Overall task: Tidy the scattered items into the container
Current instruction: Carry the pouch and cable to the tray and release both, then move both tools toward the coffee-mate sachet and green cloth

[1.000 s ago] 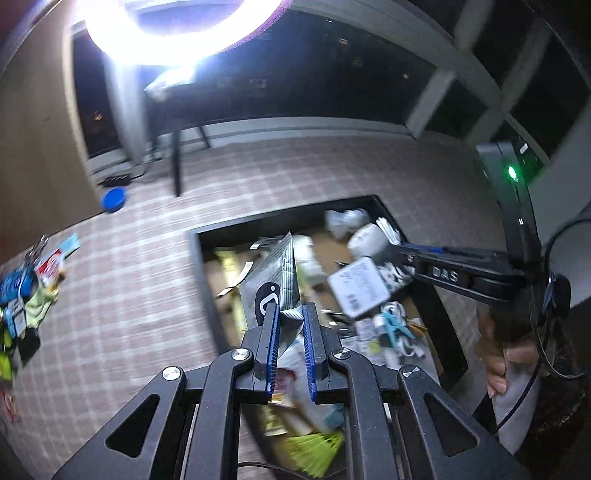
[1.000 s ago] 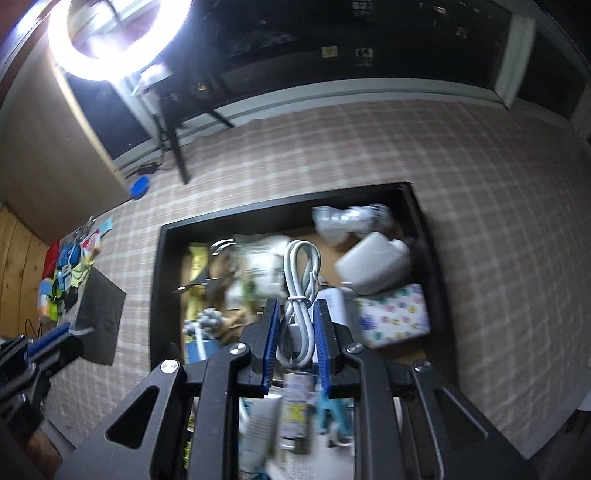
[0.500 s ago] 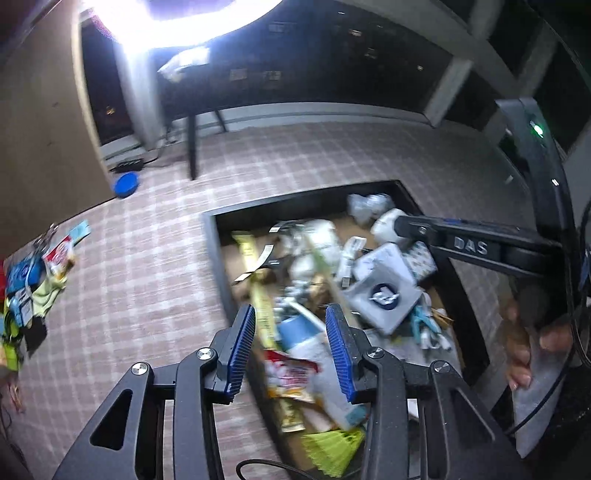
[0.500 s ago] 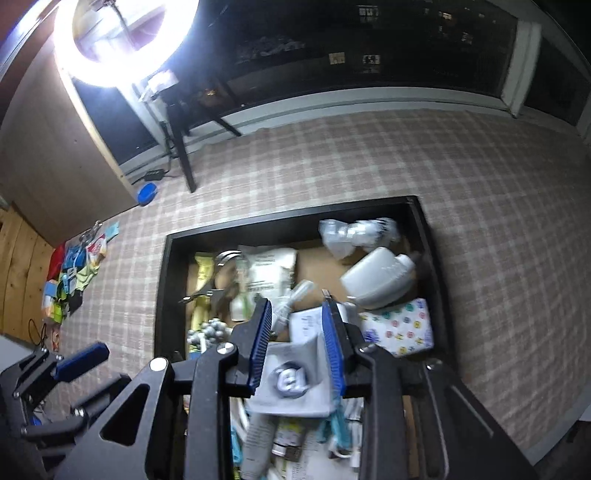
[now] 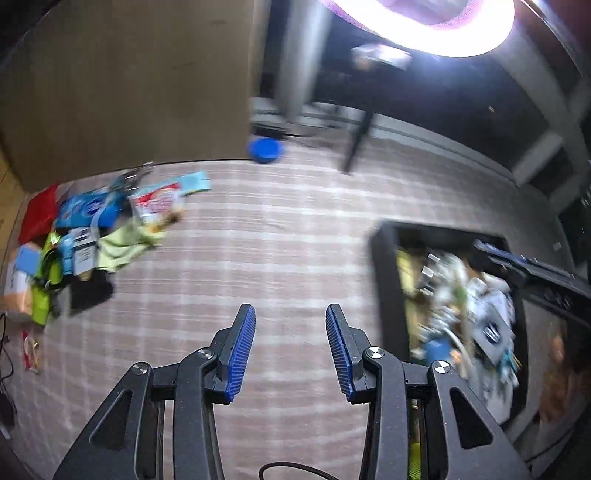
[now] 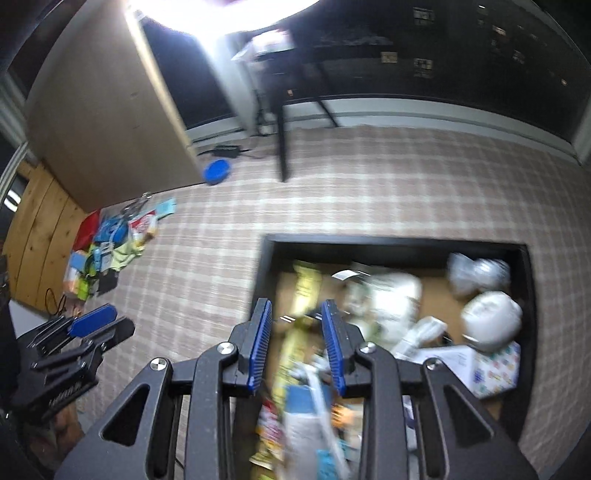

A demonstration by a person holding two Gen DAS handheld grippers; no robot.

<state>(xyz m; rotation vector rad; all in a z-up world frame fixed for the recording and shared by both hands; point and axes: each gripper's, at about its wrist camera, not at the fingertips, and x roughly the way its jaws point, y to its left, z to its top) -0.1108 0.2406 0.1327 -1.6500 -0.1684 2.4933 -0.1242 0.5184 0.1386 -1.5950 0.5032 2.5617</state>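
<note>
The black container (image 5: 380, 277) lies on the checked cloth at the right of the left wrist view, holding several packets, cables and boxes. In the right wrist view the container (image 6: 388, 242) fills the lower right. The scattered items (image 5: 92, 236) form a colourful pile at the far left, also seen as a small pile (image 6: 107, 243). My left gripper (image 5: 290, 310) hangs over bare cloth between pile and container, its jaws closing with nothing between them. My right gripper (image 6: 295, 304) stands open and empty over the container's left part. The left gripper (image 6: 92, 321) also shows at the lower left there.
A blue round lid (image 5: 265, 149) lies at the cloth's far edge beside a tan panel (image 5: 129, 92). A ring light (image 5: 424, 22) glares above, its stand leg (image 5: 356, 144) planted on the cloth. A person's hand (image 5: 557, 373) shows at the right edge.
Both grippers let go of their items into the container and opened. The left gripper swung left off the container onto bare cloth; the right one shifted left across the container.
</note>
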